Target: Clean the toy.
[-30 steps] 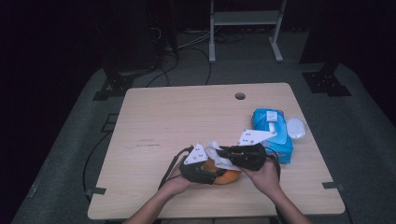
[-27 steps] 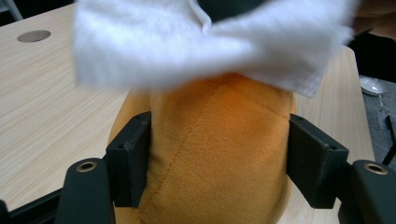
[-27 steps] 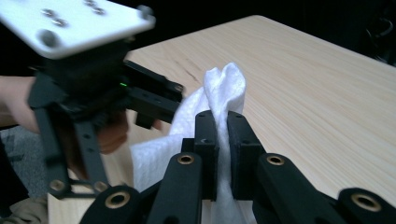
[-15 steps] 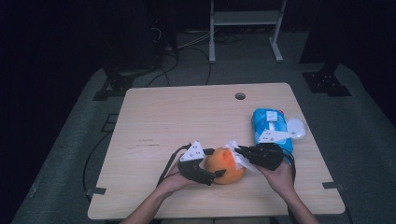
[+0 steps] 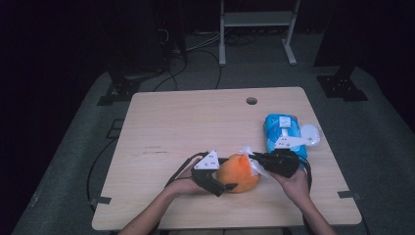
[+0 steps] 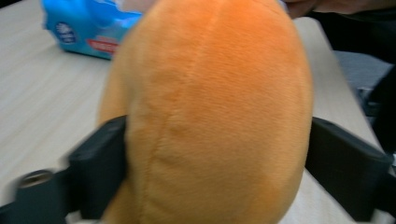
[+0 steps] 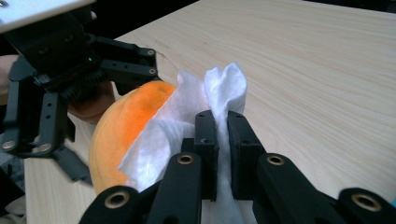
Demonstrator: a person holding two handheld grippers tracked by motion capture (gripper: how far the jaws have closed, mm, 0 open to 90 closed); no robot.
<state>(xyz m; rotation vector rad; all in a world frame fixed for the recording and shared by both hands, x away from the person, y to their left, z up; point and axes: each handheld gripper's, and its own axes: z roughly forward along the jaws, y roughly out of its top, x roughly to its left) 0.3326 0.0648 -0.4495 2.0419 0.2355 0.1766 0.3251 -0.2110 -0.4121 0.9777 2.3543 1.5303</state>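
An orange plush toy (image 5: 238,172) lies near the table's front edge. My left gripper (image 5: 229,174) reaches around it from the left. In the left gripper view the plush (image 6: 215,107) bulges between both black fingers (image 6: 100,158), which press into its sides; the jaws have just been closing on it. My right gripper (image 5: 255,159) comes in from the right, shut on a crumpled white tissue (image 7: 219,88). The tissue rests against the plush's upper right side (image 7: 126,126).
A blue pack of wipes (image 5: 281,128) lies on the right of the wooden table (image 5: 195,122), with a white round lid (image 5: 311,133) beside it. A cable hole (image 5: 251,101) sits near the far edge. Dark floor and stand legs surround the table.
My right gripper, still holding the tissue, has moved from over the plush to its right side. The left hand has stayed by the plush.
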